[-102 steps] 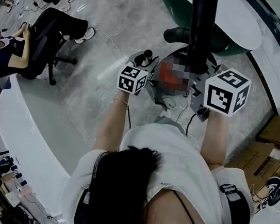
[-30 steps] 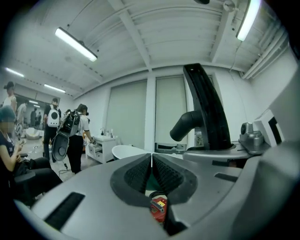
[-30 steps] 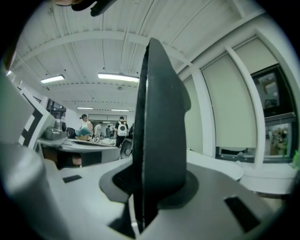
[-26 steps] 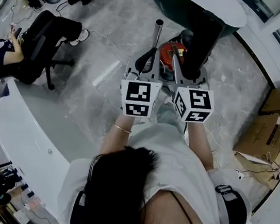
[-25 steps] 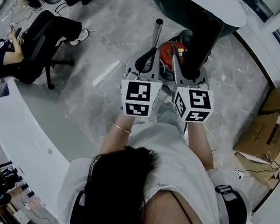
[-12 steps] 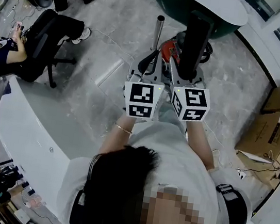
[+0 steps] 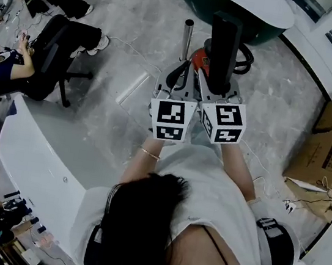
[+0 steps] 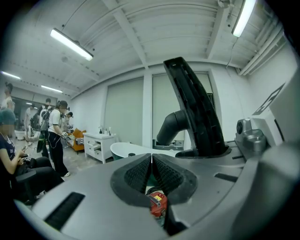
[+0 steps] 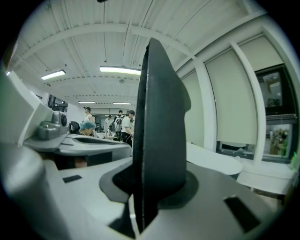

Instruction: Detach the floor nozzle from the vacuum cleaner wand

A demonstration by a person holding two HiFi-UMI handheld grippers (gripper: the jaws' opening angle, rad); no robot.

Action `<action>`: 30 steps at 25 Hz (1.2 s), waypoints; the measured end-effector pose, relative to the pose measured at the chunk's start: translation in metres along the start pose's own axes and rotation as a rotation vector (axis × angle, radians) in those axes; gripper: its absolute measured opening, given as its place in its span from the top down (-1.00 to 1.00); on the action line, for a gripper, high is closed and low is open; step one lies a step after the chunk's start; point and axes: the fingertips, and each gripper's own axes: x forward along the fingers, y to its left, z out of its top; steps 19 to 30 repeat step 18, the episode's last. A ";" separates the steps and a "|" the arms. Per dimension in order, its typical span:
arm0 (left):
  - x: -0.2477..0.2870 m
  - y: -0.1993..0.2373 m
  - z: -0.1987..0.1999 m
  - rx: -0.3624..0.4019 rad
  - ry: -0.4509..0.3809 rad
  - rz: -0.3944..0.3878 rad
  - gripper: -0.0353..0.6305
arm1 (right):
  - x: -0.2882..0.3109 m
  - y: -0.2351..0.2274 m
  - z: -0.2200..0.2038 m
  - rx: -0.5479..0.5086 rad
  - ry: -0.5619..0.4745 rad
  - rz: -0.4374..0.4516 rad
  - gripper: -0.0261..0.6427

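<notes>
Head view: your right gripper (image 7: pixel 219 92) clamps the floor nozzle (image 7: pixel 224 42), its long axis up the frame centre; the wand (image 7: pixel 187 38) stands just left, apart. A second ago the nozzle leaned right. Left gripper view: your left gripper (image 8: pixel 151 161) is pinched shut, empty, nozzle upper right. Right gripper view: nozzle between jaws.

Landmark: vacuum canister (image 7: pixel 196 59), on the floor (image 7: pixel 138 26).

- Wand (image 7: pixel 187 38): upright, just left of the canister.
- Floor nozzle (image 7: pixel 223 45): on end over the canister's right side, between the right tongs (image 9: pixel 140 197) (apart from the wand).
- Left tongs (image 8: pixel 151 171): near side of the canister, just beside the right tongs.
- Hose (image 7: pixel 247 54): looped at the canister's right.
- Tub (image 7: pixel 259 7): behind the canister.
- Seated person (image 7: pixel 15 66): well left.
- Cardboard boxes (image 7: pixel 317 176): well right.
- Curved bench (image 7: pixel 39 153): near-left.
</notes>
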 end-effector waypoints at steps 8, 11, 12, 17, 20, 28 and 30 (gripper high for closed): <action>0.001 0.002 -0.007 -0.014 0.018 0.015 0.86 | 0.000 -0.005 -0.001 0.016 0.001 -0.006 0.60; 0.000 -0.001 -0.009 -0.014 0.024 0.013 0.86 | -0.001 -0.004 -0.001 -0.003 0.001 -0.010 0.60; 0.000 -0.002 -0.009 -0.013 0.024 0.013 0.86 | -0.001 -0.004 -0.001 -0.002 0.000 -0.009 0.60; -0.002 0.000 -0.013 -0.011 0.030 0.019 0.86 | -0.002 0.000 -0.002 0.023 0.010 0.003 0.60; -0.003 0.001 -0.014 -0.009 0.031 0.021 0.86 | -0.001 0.002 -0.003 0.030 0.012 0.006 0.60; -0.003 0.001 -0.014 -0.009 0.031 0.021 0.86 | -0.001 0.002 -0.003 0.030 0.012 0.006 0.60; -0.003 0.001 -0.014 -0.009 0.031 0.021 0.86 | -0.001 0.002 -0.003 0.030 0.012 0.006 0.60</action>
